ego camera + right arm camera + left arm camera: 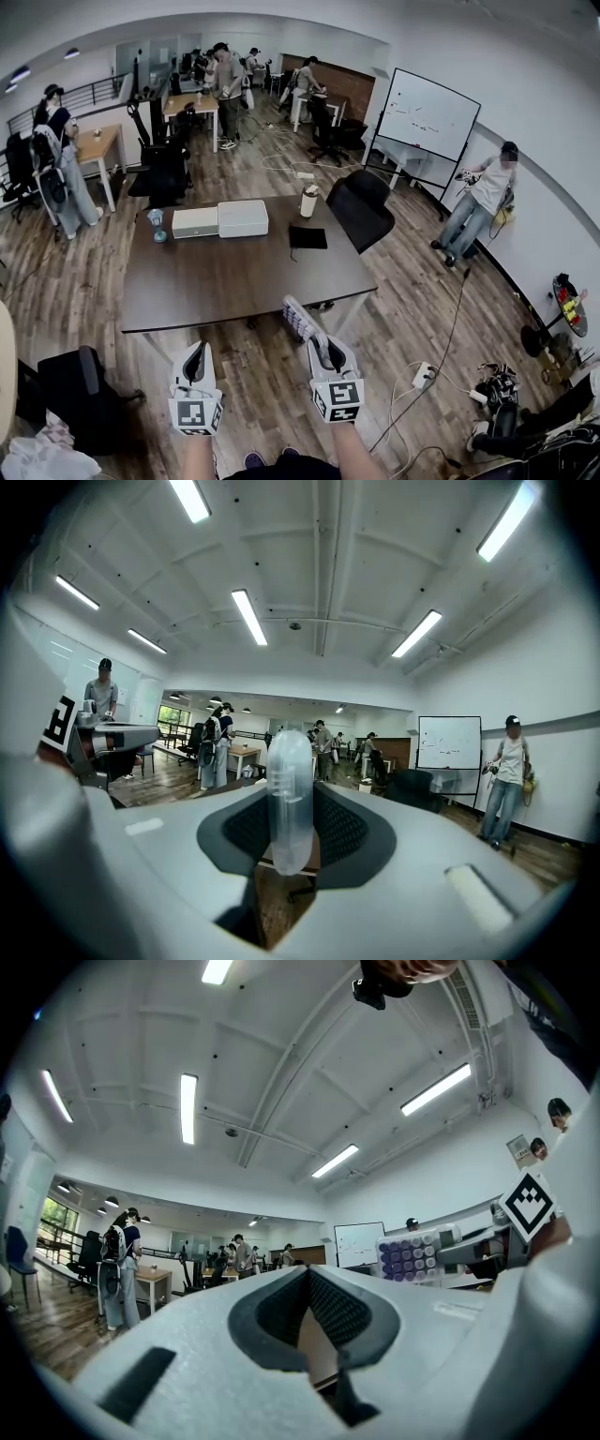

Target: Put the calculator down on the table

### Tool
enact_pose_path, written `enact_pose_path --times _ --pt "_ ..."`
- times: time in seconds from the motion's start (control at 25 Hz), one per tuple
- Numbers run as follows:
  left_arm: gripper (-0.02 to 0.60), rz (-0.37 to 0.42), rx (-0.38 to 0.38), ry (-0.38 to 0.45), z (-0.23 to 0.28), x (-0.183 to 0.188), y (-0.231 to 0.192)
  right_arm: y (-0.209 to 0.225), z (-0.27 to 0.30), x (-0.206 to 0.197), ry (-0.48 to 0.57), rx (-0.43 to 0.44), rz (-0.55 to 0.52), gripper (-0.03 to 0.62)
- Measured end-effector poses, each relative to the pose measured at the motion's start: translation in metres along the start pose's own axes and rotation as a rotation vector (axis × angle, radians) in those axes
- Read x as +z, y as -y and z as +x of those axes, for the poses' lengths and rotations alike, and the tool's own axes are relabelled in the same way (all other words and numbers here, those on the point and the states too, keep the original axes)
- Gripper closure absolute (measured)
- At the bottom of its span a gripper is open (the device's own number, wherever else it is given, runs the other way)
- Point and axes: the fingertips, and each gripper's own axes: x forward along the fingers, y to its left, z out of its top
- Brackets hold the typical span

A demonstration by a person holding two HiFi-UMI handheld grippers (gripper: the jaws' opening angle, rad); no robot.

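Note:
The calculator (298, 319) is white with purple keys and juts forward from my right gripper (317, 341), which is shut on it just short of the brown table's (234, 281) front edge. In the right gripper view the calculator (289, 794) stands edge-on, pinched between the dark pads. From the left gripper view its key face (411, 1256) shows at the right, in the air. My left gripper (196, 356) hovers beside the right one, below the table's front edge. Its jaws meet at the tips with nothing held (307, 1283).
On the table lie two white boxes (221, 221), a black notebook (307, 236), a tumbler (308, 200) and a glass (156, 224). A black chair (362, 208) stands at its right side. A backpack (73, 389) and floor cables (424, 377) lie near me. Several people stand around.

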Motion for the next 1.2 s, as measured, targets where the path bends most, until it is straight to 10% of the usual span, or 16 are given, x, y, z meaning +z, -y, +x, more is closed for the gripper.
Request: enact_pose_path --times 1.2 --pt "0.583 -0.016 -0.198 0.003 0.154 -0.035 0.066 0.107 0.078 -0.029 -0.006 -0.130 0.036 0.479"
